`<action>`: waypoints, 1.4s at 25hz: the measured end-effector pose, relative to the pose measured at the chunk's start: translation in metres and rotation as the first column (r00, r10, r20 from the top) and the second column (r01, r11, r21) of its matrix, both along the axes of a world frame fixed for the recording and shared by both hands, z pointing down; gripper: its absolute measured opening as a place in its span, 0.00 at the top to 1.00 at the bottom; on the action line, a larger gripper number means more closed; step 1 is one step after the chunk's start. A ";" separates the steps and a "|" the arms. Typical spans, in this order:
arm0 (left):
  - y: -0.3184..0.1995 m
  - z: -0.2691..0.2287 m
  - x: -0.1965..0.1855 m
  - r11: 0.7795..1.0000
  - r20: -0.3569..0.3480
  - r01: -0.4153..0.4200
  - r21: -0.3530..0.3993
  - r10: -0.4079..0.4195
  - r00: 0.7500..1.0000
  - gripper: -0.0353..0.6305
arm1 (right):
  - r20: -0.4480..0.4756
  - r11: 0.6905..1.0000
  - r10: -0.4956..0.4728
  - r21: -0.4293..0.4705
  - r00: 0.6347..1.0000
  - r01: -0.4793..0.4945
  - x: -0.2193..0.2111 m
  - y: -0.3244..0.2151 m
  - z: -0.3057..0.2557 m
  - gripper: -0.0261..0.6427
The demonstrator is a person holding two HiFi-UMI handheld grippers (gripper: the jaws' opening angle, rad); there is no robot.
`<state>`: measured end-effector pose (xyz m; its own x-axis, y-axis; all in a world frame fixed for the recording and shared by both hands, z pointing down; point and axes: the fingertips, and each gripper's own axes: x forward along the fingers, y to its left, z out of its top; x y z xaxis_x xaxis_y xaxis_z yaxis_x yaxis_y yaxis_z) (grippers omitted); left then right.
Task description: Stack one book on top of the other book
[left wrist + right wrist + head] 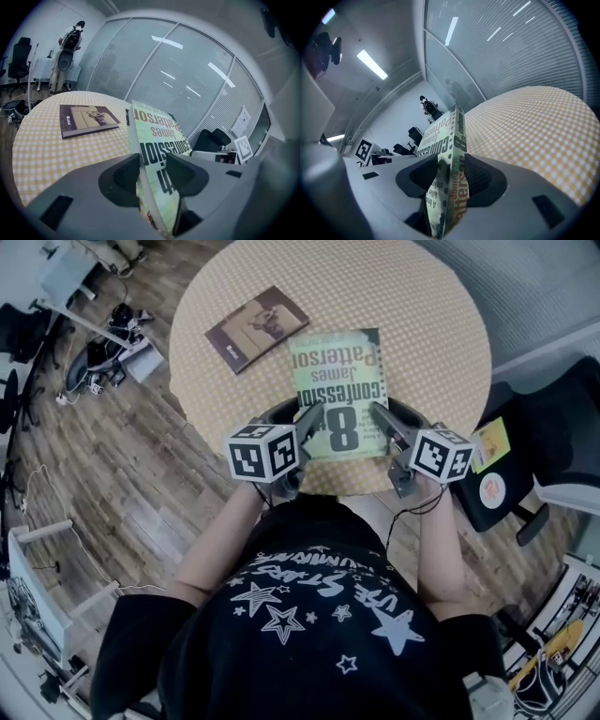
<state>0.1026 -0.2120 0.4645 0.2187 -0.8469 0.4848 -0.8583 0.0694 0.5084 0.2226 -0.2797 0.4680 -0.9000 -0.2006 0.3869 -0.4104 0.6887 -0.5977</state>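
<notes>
A green paperback is held above the near half of the round checked table, gripped at both of its near sides. My left gripper is shut on its left edge, and in the left gripper view the green paperback stands on edge between the pads of that gripper. My right gripper is shut on the right side, where the book's spine fills the gap of the right gripper. A brown book lies flat at the table's far left, also seen as the brown book.
A black office chair with a yellow item on it stands close to the table's right. Cables and gear lie on the wooden floor to the left. A glass wall runs behind the table.
</notes>
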 end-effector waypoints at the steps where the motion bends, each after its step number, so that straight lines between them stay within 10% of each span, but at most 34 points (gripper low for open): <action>1: 0.003 -0.001 0.005 1.000 0.000 0.003 -0.006 -0.003 1.000 0.68 | 0.006 1.000 -0.002 -0.006 1.000 0.002 0.005 0.002 0.000 0.68; 19: 0.011 -0.023 0.031 0.999 0.053 -0.054 0.001 0.053 0.997 0.68 | 0.065 0.999 0.049 -0.017 0.997 -0.048 0.034 0.017 -0.013 0.68; 35: -0.006 -0.016 -0.128 0.975 0.047 -0.222 0.011 0.221 0.974 0.68 | 0.071 0.978 0.210 -0.017 0.975 -0.209 -0.115 0.027 -0.008 0.69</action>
